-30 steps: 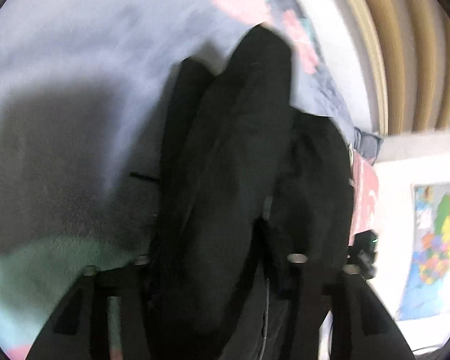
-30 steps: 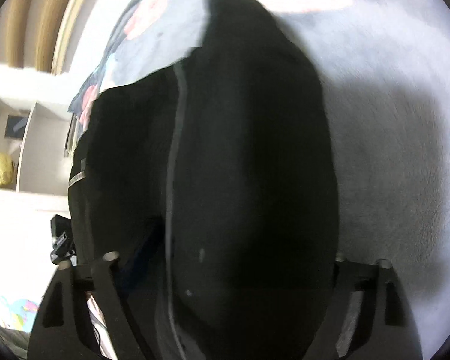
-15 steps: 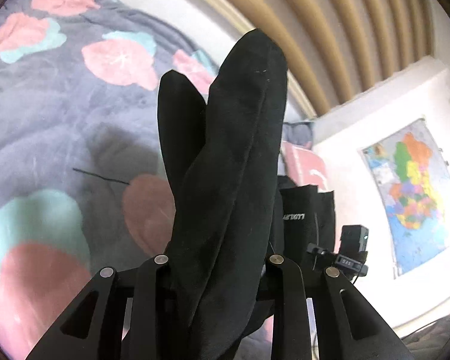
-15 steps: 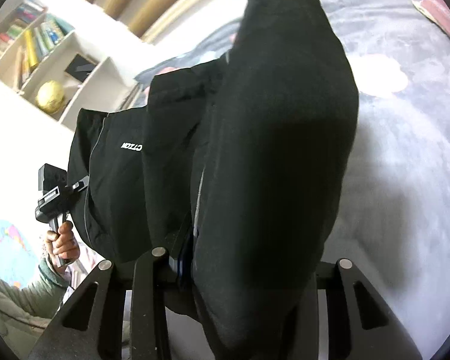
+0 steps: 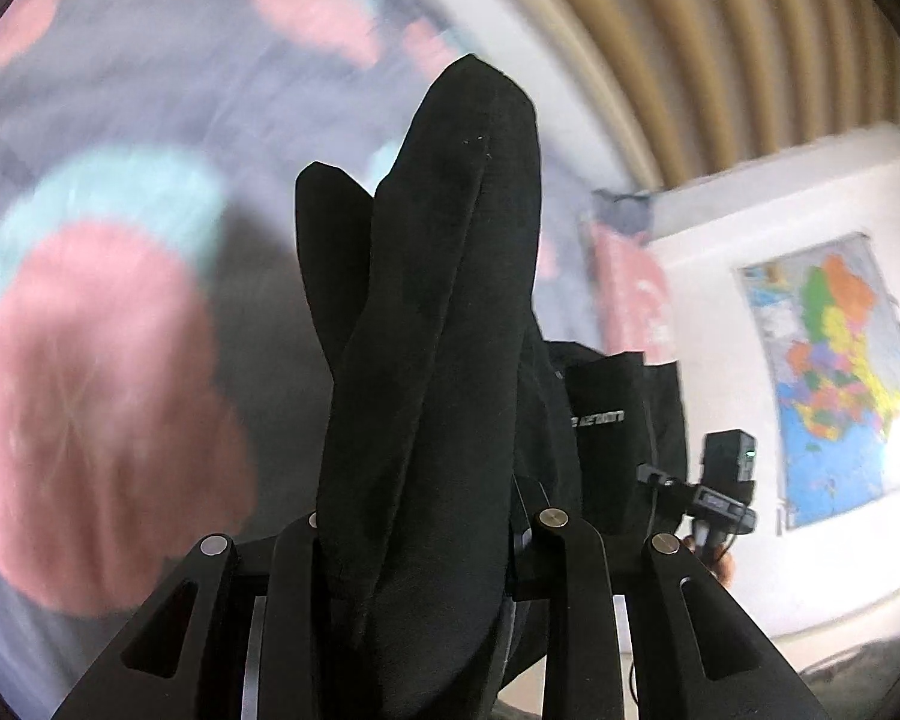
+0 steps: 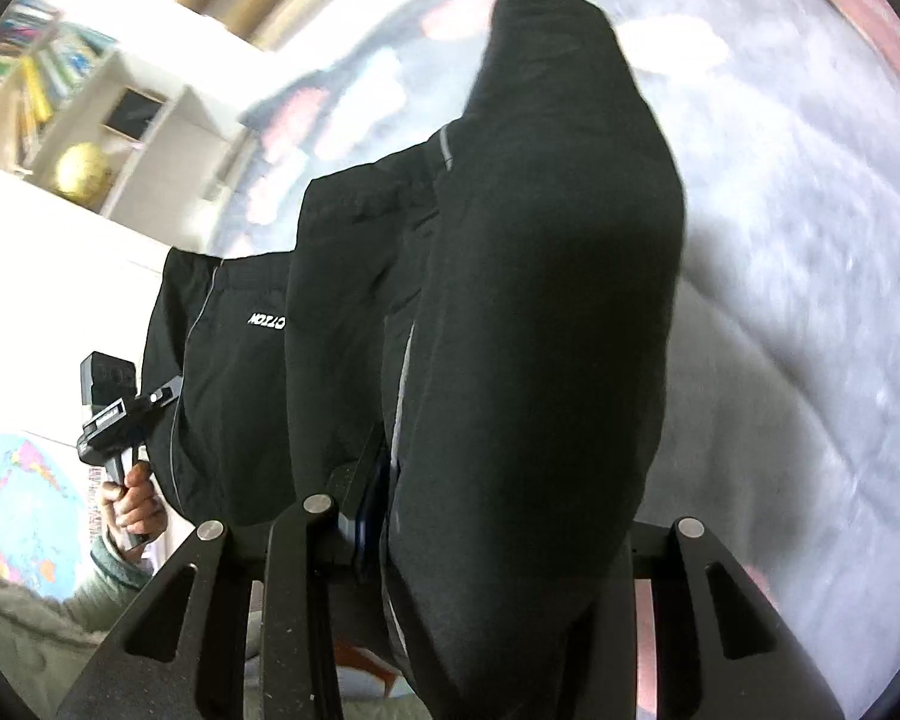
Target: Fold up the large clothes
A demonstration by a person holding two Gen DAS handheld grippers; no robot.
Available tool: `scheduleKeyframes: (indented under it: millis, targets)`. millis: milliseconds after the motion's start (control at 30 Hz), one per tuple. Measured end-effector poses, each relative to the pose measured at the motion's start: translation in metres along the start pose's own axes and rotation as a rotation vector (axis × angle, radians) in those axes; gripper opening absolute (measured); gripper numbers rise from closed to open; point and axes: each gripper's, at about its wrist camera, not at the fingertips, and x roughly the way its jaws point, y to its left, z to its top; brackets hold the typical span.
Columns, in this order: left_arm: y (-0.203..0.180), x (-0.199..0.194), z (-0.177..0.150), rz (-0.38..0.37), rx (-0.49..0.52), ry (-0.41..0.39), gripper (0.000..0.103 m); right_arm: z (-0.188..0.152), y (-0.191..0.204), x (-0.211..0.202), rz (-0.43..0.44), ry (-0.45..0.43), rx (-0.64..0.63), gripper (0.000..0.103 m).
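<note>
Your left gripper [image 5: 432,546] pinches a bunched fold of the black garment [image 5: 444,324], which rises between its fingers. Your right gripper [image 6: 468,546] likewise clamps a thick fold of the black garment [image 6: 546,300]; a panel bearing white lettering [image 6: 268,320] hangs between the two grippers. The garment is held up above a grey bedspread [image 5: 90,324] with pink and teal flowers. A wall map [image 5: 834,378] and a bookshelf [image 6: 60,96] lie beyond.
</note>
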Motion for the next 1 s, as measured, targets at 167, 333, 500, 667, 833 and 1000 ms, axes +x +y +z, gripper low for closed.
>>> scheduleKeyframes:
  millis: [167,333,500,667,833,1000]
  targets:
    - [0.094,0.02,-0.013,-0.003,-0.143,-0.04,0.038,0.017,-0.045,0.036,-0.087,-0.041,0.012,0.051]
    - [0.139,0.033,-0.019,-0.132,-0.137,-0.07,0.057,0.0,-0.086,0.054,-0.022,-0.114,0.088,0.068]
    - [0.131,0.023,-0.026,-0.128,-0.035,-0.122,0.057,-0.021,-0.106,0.052,0.044,-0.198,0.135,0.075]
    - [0.117,-0.011,-0.037,-0.023,0.059,-0.168,0.059,-0.023,-0.084,0.05,-0.087,-0.267,0.09,0.077]
    - [0.082,-0.083,-0.062,0.194,0.168,-0.312,0.059,-0.047,-0.037,-0.01,-0.428,-0.374,-0.01,0.08]
    - [-0.015,-0.077,-0.073,0.266,0.408,-0.343,0.06,-0.042,0.041,-0.022,-0.305,-0.451,-0.1,0.085]
